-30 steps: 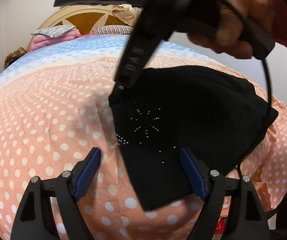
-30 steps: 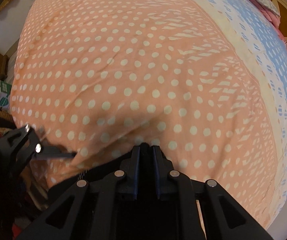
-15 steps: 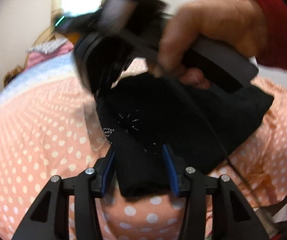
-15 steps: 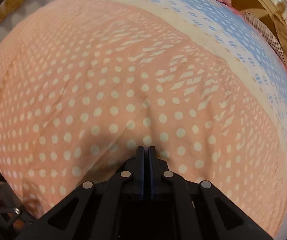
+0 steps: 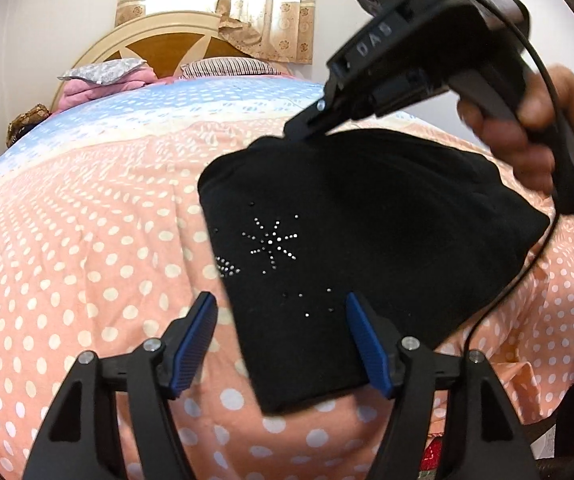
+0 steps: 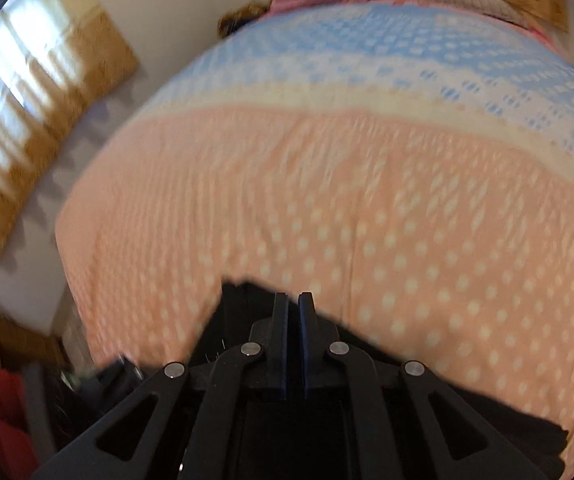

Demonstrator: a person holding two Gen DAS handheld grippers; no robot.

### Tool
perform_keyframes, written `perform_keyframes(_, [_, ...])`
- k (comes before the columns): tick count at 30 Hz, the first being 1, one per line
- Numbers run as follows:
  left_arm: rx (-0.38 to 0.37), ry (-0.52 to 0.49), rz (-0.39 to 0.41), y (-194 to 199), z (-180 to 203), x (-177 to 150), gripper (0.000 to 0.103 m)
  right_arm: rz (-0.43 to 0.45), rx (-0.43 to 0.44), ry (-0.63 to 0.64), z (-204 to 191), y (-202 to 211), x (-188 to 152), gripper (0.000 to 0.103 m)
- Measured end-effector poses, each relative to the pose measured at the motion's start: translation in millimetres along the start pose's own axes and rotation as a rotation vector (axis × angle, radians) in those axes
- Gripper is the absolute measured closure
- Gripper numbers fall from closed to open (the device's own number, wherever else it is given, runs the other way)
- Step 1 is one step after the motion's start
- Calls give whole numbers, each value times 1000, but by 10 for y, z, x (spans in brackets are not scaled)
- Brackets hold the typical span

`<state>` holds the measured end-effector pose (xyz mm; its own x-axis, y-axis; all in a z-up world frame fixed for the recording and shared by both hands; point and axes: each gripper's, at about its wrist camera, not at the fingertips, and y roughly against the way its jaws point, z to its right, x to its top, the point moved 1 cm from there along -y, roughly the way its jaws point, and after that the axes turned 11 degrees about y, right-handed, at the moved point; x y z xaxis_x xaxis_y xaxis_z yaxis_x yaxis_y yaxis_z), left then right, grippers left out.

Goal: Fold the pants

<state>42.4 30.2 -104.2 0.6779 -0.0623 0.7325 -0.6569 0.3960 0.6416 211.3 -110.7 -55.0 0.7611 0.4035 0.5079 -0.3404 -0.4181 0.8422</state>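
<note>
- At the far left of the left wrist view the polka-dot bedspread (image 5: 87,248) is peach with white dots, with a blue band in the upper left near the pillows (image 5: 103,76).
- At the bottom middle, the left gripper (image 5: 283,336) has blue pads (image 5: 197,340) standing wide apart. Its jaws have just been opening. The near corner of the pants lies between them, but the pads do not press on it.
- The black pants (image 5: 367,240) lie folded into a small pack in the middle and right of the frame, flat on the bed. Shiny little studs make a star on them.
- In the upper right, a hand (image 5: 527,128) holds the right gripper (image 5: 293,130). Its jaws are closed, and its tip is at the far edge of the pants. It may be pinching the cloth, but I cannot be sure.
- In the right wrist view, which is blurry, the closed right gripper (image 6: 293,308) sits over black cloth at the bottom.
- To do this well, smooth the pack flat and line the edges up evenly.
- No boxes or baskets show here.
</note>
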Motion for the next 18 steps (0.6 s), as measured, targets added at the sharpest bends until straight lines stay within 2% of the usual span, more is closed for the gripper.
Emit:
perform_keyframes(4, [5, -6, -4, -42, -26, 22, 32, 49, 9, 31, -185, 107, -79, 98])
perform_keyframes(7, [6, -6, -5, -50, -31, 20, 32, 72, -16, 84, -286, 195, -62, 95])
perform_keyframes(9, [5, -5, -5, -48, -33, 19, 31, 65, -28, 87, -290, 235, -86, 68])
perform_keyframes(10, [5, -4, -5, -96, -49, 22, 31, 68, -25, 85, -270, 223, -99, 41])
perform_keyframes(11, [5, -5, -5, -105, -56, 21, 31, 76, -32, 84, -256, 202, -80, 32])
perform_keyframes(14, [3, -7, -5, -122, -60, 14, 31, 30, -27, 48, -229, 2, -91, 33])
perform_keyframes(15, [3, -7, -4, -128, -65, 9, 31, -2, -55, 34, -219, -111, -91, 39])
perform_keyframes(16, [4, -6, -8, -138, -67, 5, 31, -35, -85, 30, -209, -215, -91, 69])
perform_keyframes(17, [3, -3, -9, -149, -76, 0, 31, -75, -98, 16, -181, -333, -93, 77])
perform_keyframes(18, [0, 1, -9, -154, -82, -1, 31, -77, -106, -9, -154, -392, -87, 79])
